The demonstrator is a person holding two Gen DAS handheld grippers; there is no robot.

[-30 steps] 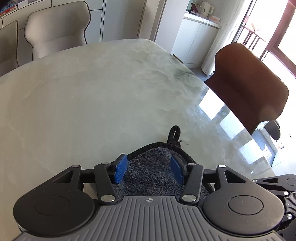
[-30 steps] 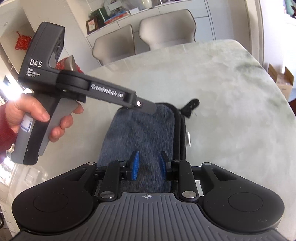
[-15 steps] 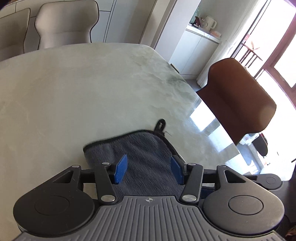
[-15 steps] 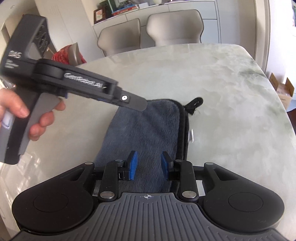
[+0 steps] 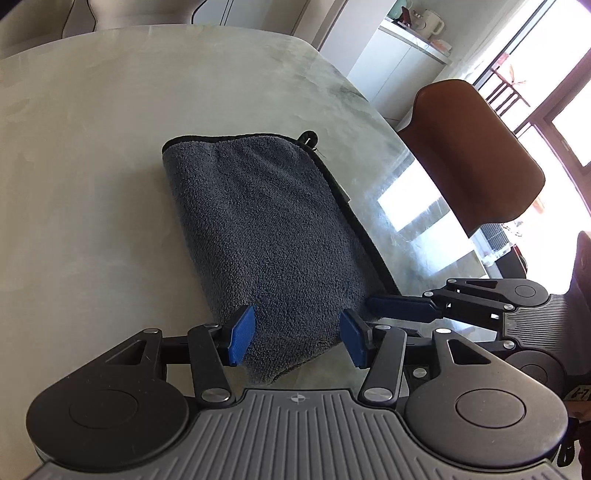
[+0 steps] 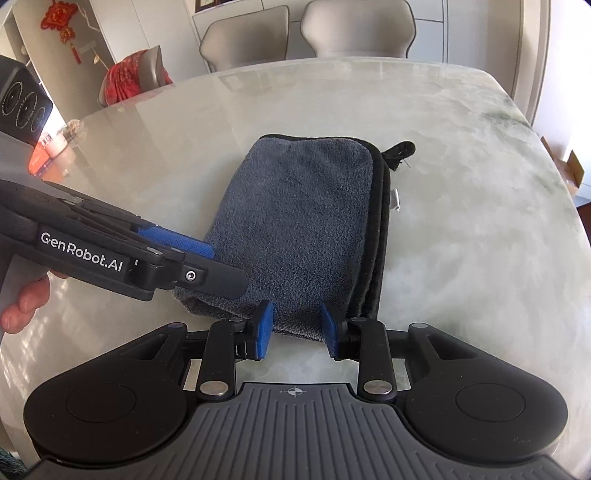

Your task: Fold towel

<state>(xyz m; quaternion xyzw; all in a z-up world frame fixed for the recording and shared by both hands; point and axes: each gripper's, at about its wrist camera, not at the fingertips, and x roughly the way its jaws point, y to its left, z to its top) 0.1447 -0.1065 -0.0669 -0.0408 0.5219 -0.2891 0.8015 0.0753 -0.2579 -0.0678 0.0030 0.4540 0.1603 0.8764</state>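
A grey towel (image 5: pixel 269 229) (image 6: pixel 303 221) lies folded into a thick oblong on the marble table (image 5: pixel 92 184) (image 6: pixel 461 221). Its black hanging loop (image 5: pixel 309 137) (image 6: pixel 400 151) sticks out at the far right corner. My left gripper (image 5: pixel 295 341) hovers open over the towel's near edge, blue pads well apart. In the right wrist view its fingers (image 6: pixel 214 277) reach in at the near left corner. My right gripper (image 6: pixel 297 328) is open at the near edge, and its pads do not press on the cloth. One of its fingers (image 5: pixel 399 308) shows at the towel's near right corner.
A brown chair (image 5: pixel 472 155) stands at the table's right side. Two beige chairs (image 6: pixel 354 29) stand at the far end, and another with red cloth (image 6: pixel 125 81) is at the left. A person's hand (image 6: pixel 22 302) holds the left gripper. A small white tag (image 6: pixel 395 199) lies beside the towel.
The left gripper has drawn back from the towel's far end to its near edge, so the whole folded towel shows. The right gripper's pads have parted slightly, and it has backed off a little.
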